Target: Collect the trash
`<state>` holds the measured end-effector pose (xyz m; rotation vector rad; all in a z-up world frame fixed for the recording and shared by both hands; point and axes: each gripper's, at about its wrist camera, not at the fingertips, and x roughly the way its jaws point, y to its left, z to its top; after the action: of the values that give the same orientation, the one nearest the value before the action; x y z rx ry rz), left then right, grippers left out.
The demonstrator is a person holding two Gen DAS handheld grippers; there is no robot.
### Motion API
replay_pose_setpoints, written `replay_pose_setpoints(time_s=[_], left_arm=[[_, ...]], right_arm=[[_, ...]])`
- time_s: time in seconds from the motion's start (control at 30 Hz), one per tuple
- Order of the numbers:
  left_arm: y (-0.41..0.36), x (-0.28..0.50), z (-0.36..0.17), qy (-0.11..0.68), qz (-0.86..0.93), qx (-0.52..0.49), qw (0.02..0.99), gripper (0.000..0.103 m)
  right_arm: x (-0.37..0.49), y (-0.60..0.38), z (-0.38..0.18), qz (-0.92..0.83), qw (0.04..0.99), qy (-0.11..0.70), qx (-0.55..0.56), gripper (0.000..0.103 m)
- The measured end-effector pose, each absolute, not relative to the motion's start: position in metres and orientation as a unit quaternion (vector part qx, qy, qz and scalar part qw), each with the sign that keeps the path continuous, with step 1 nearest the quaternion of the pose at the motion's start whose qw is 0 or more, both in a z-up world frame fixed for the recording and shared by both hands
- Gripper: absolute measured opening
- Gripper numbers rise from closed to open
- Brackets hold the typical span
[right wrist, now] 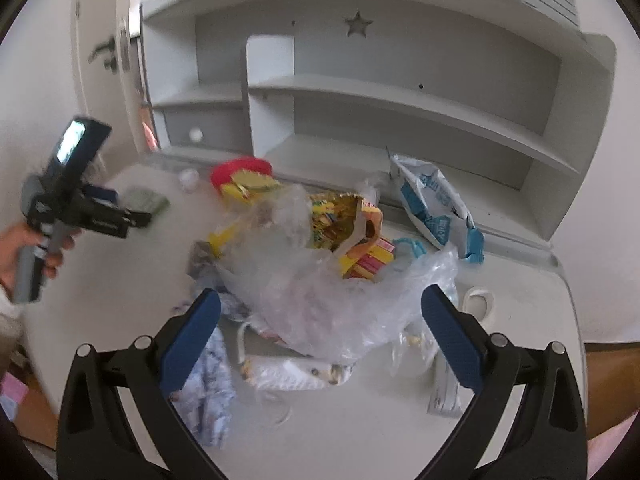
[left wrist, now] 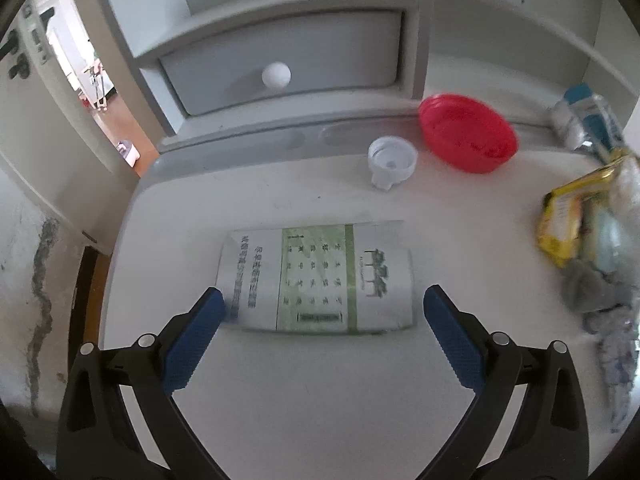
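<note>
In the left wrist view, a flat white and green printed packet (left wrist: 320,278) lies on the white desk (left wrist: 320,380). My left gripper (left wrist: 324,300) is open, with its blue pads on either side of the packet's near end. In the right wrist view, my right gripper (right wrist: 320,304) is open and empty over a heap of trash: a clear plastic bag (right wrist: 320,296), yellow snack wrappers (right wrist: 344,220) and a white and blue bag (right wrist: 432,204). The left gripper also shows in the right wrist view (right wrist: 136,216), held in a hand at the far left.
A red plastic lid (left wrist: 468,136) and a white cap (left wrist: 392,160) sit behind the packet. A grey drawer with a white knob (left wrist: 276,74) and shelves (right wrist: 400,104) stand at the desk's back. Crumpled tissue (right wrist: 212,392) lies near the desk's front.
</note>
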<state>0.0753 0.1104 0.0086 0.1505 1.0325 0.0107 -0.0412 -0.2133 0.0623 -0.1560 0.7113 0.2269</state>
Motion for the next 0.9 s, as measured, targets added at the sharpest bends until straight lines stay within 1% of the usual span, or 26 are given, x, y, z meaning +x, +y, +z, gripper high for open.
replay_pose_setpoints(time_s=[0.03,0.1,0.17,0.2,0.27,0.33,0.37,0.43,0.53,0.57,0.6,0.67,0.7,0.73,0.77,0.9], left_arm=[[0.109,0.076,0.008,0.485,0.008,0.083,0.870,0.097],[0.110,0.079,0.008,0.487,-0.001,0.081,0.870,0.097],[0.111,0.080,0.008,0.487,-0.003,0.082,0.869,0.097],[0.111,0.080,0.008,0.484,-0.004,0.084,0.871,0.097],[0.112,0.076,0.009,0.474,-0.008,0.086,0.876,0.088],[0.110,0.068,0.013,0.461,-0.015,0.096,0.882,0.065],[0.110,0.068,0.016,0.455,-0.020,0.094,0.885,0.059],[0.111,0.064,0.023,0.446,-0.028,0.087,0.890,0.043],[0.114,0.060,0.035,0.437,-0.041,0.070,0.896,0.032],[0.115,0.058,0.039,0.438,-0.046,0.067,0.895,0.031],[0.116,0.057,0.042,0.439,-0.057,0.066,0.894,0.027],[0.119,0.056,0.047,0.447,-0.092,0.064,0.887,0.030],[0.121,0.056,0.051,0.447,-0.107,0.068,0.885,0.047],[0.124,0.055,0.057,0.446,-0.118,0.086,0.883,0.084],[0.125,0.053,0.060,0.443,-0.123,0.110,0.881,0.096],[0.127,0.049,0.061,0.395,-0.142,0.301,0.857,0.097]], right_arm=[[-0.037,-0.211,0.057,0.102,0.926,0.354,-0.084,0.097],[-0.032,-0.213,0.052,0.099,0.924,0.361,-0.081,0.083],[-0.026,-0.221,0.047,0.106,0.919,0.376,-0.060,0.059],[-0.025,-0.224,0.046,0.112,0.917,0.380,-0.046,0.056],[-0.025,-0.231,0.046,0.118,0.916,0.382,-0.025,0.047],[-0.027,-0.235,0.049,0.115,0.921,0.372,-0.018,0.044],[-0.030,-0.237,0.051,0.114,0.922,0.371,-0.016,0.043],[-0.033,-0.240,0.055,0.112,0.925,0.362,-0.012,0.043],[-0.036,-0.244,0.059,0.111,0.928,0.355,-0.009,0.043],[-0.037,-0.245,0.060,0.111,0.929,0.353,-0.009,0.043],[-0.039,-0.246,0.060,0.110,0.930,0.351,-0.009,0.043],[-0.042,-0.250,0.060,0.108,0.931,0.349,-0.007,0.043],[-0.043,-0.251,0.060,0.108,0.931,0.350,-0.005,0.043],[-0.044,-0.254,0.060,0.109,0.930,0.351,0.000,0.043],[-0.045,-0.255,0.060,0.110,0.929,0.352,0.003,0.043],[-0.048,-0.256,0.063,0.107,0.930,0.351,-0.001,0.043]])
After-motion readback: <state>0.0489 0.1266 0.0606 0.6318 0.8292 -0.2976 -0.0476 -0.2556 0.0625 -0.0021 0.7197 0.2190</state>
